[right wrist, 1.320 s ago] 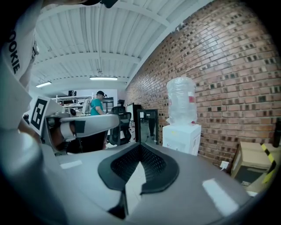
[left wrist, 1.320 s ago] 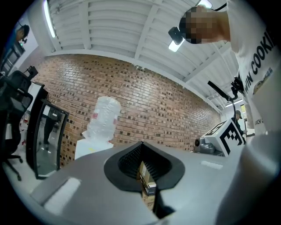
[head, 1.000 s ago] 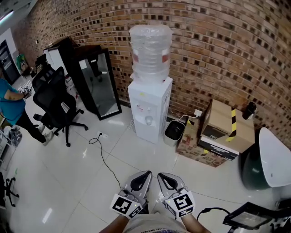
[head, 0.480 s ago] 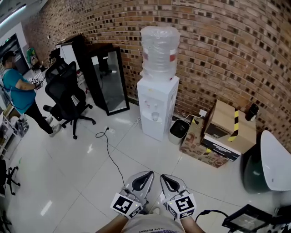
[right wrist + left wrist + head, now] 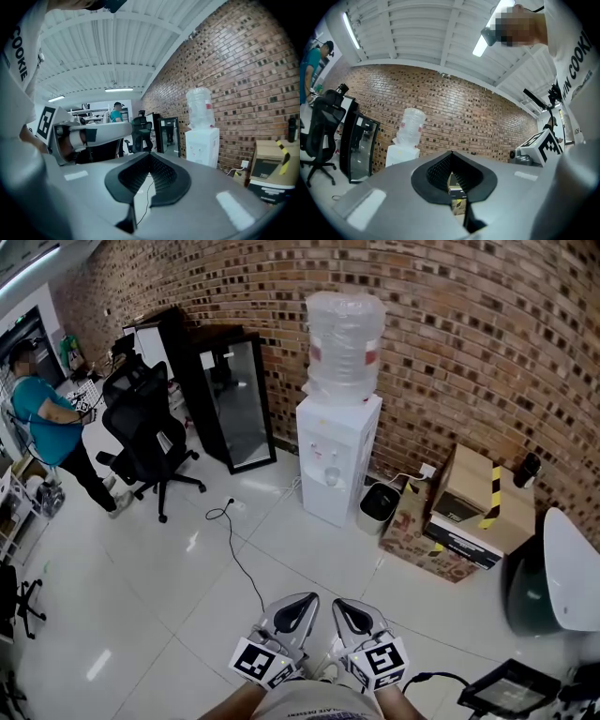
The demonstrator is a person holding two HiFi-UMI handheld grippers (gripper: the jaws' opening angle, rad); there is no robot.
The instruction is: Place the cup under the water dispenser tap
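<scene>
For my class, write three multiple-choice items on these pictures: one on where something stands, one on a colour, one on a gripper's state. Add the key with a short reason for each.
1. In the head view, what stands right beside the water dispenser, on its picture-right side?
A) a ladder
B) a small black bin
C) a potted plant

2. What colour is the water dispenser's body?
A) white
B) red
C) black

3. How do the right gripper's jaws stand?
A) wide apart
B) closed on a cup
C) closed, with nothing between them

Key: 1 B, the bin sits close by the dispenser's side. 2 A, its body is plainly white against the brick wall. 3 C, the right gripper view shows the tips meeting and no cup there.
</scene>
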